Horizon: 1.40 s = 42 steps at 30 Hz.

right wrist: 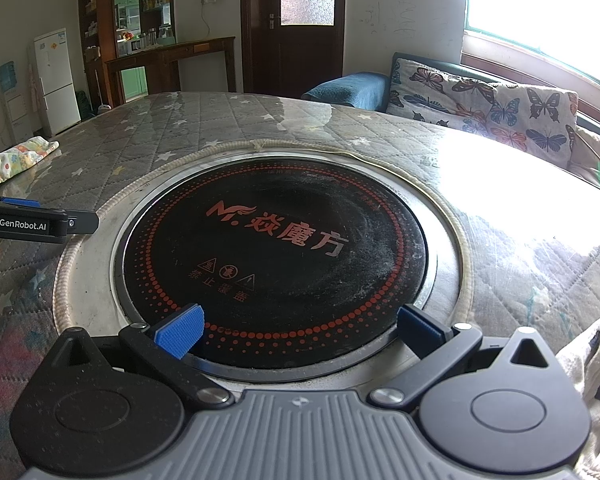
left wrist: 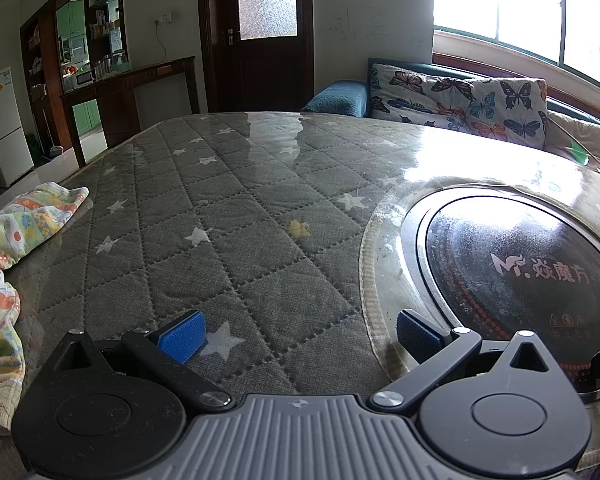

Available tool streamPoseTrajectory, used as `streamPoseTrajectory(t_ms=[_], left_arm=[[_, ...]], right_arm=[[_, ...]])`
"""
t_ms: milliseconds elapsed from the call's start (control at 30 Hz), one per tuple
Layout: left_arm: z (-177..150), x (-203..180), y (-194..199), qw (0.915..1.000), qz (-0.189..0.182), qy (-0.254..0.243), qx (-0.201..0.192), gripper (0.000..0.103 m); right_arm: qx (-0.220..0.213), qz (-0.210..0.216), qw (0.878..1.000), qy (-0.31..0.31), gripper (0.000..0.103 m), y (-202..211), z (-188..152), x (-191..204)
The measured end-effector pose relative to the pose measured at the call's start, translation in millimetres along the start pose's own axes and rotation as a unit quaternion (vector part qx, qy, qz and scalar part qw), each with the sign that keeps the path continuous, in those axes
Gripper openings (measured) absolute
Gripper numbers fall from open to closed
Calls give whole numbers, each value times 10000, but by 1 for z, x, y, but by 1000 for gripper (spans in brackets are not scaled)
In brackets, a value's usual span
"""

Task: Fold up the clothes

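Observation:
A crumpled, colourfully patterned garment (left wrist: 16, 236) lies at the left edge of the round table, left of my left gripper (left wrist: 300, 338). It shows small at the far left in the right wrist view (right wrist: 18, 160). My left gripper is open and empty above the quilted cover. My right gripper (right wrist: 300, 330) is open and empty above the black induction hob (right wrist: 276, 256). The left gripper's side (right wrist: 32, 224) shows at the left of the right wrist view. A cream cloth with dark dots (right wrist: 592, 384) lies at the right edge, beside my right gripper.
The table has a grey quilted star cover (left wrist: 236, 208) under glass, with the hob (left wrist: 528, 268) set in its middle. A sofa with butterfly cushions (left wrist: 460, 100) stands behind the table under the window. A fridge (right wrist: 56, 80) and shelves stand at the back left.

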<state>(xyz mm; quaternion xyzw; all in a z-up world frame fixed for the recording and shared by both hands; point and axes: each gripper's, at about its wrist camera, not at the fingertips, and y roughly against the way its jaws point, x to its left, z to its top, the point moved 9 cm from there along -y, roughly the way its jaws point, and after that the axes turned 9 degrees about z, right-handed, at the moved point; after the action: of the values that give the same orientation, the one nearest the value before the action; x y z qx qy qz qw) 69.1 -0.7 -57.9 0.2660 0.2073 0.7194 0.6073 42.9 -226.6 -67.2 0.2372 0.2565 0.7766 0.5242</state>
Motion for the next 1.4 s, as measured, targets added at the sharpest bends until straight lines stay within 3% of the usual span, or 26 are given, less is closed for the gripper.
streamPoseTrajectory(t_ms=[333, 667, 1400], left_arm=[[0, -1, 4, 9999, -117, -13, 73, 103], [-10, -17, 35, 9988, -325, -355, 40, 103], [-31, -61, 99, 9919, -807, -978, -102, 103]], right_arm=[[131, -9, 9999, 91, 103, 7, -2, 5], [142, -152, 9988, 451, 103, 32, -7, 19], [146, -280, 9992, 258, 103, 79, -41, 28]])
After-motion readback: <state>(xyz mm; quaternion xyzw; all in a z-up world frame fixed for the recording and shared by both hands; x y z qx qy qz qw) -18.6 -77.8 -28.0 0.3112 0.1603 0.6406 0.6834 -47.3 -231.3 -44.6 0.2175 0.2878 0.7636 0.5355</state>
